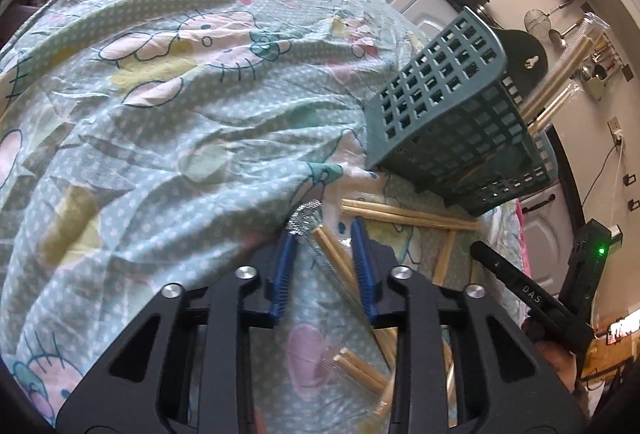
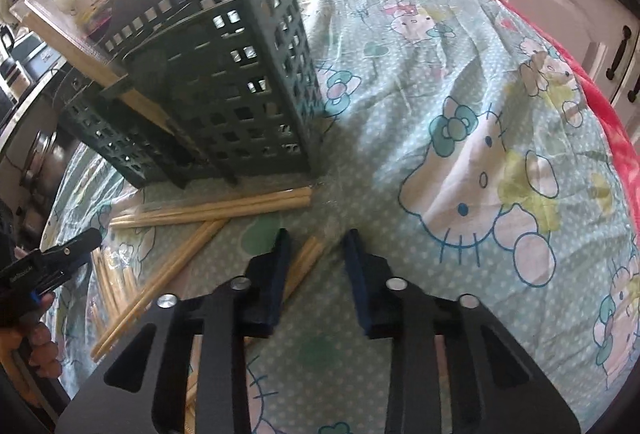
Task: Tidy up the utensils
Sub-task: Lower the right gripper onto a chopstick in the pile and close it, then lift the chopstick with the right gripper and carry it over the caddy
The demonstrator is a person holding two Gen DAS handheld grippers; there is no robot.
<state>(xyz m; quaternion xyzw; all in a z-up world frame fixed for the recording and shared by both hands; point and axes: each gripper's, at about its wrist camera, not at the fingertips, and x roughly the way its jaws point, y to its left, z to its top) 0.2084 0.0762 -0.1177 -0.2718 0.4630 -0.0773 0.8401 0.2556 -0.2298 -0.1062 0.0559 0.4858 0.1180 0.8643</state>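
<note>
Partly hidden, the wrapped chopstick pair [image 1: 334, 254] under the left claw [image 1: 322, 234] slips out of sight behind the black frame at 6 o'clock. The clear wrapper is hard to make out; only its crinkly edge shows. More chopsticks [image 1: 558, 90] stick out of the green basket [image 1: 448, 102] at 2 o'clock, cut off by the basket wall.

The left claw points down at the worktop cloth [image 1: 160, 114], tilted toward 12 o'clock. Its blue fingers [image 1: 282, 266] stand a little apart with the pair between them; I cannot tell if they touch it. The right claw [image 2: 316, 246] also points down, blue fingers [image 2: 358, 262] wide apart, with another chopstick pair [image 2: 304, 262] just beside the finger at 9 o'clock. It grips nothing.

The basket [image 2: 240, 74] is plastic with square holes and stands upright. The loose chopsticks [image 2: 224, 208] are pale round wood, lying criss-cross near its foot. The cloth [image 2: 460, 154] is wrinkled, soft, dotted, with cartoon cats.
</note>
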